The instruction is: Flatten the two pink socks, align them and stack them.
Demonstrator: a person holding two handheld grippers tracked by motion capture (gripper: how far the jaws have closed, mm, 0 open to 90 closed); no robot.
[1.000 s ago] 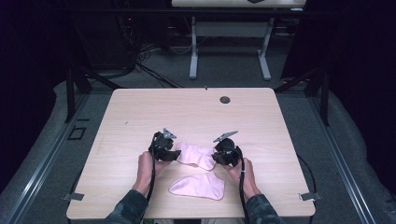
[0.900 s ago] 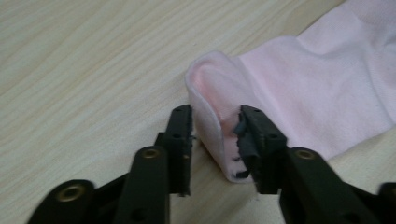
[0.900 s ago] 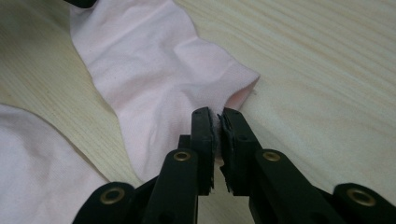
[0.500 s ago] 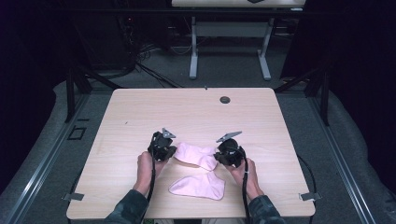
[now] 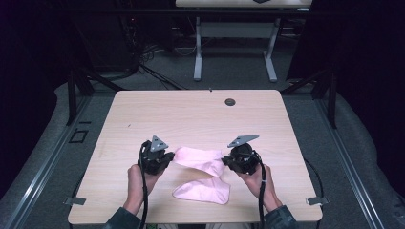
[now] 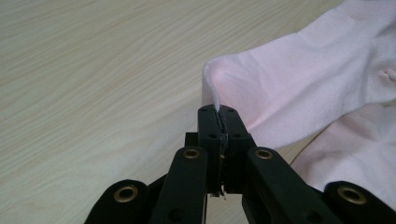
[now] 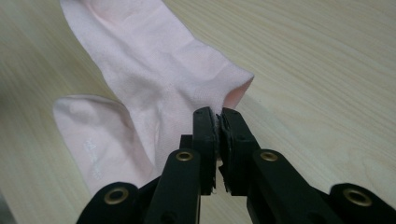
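The left gripper [image 6: 218, 112] has its jaws pressed together on a thin pinch of pink fabric at one end of the upper sock [image 6: 299, 79]; they have just been closing onto it. The right gripper [image 7: 218, 114] is clamped the same way on the cuff edge at the sock's other end, its jaws nearly touching with cloth between them.

There are two pink socks. The held one [image 5: 198, 160] spans between the two grippers, left [image 5: 165, 160] and right [image 5: 229, 162]. The second sock [image 5: 203, 192] lies flat on the table just nearer the person, partly under the first where they overlap at the right.

Two hands, one per gripper, come in from the near edge. The wooden table [image 5: 191, 114] has one small dark round fitting [image 5: 230, 101] near its far edge, well apart from the socks. The socks lie close to the near edge; the far half and both side margins of the tabletop are bare wood.
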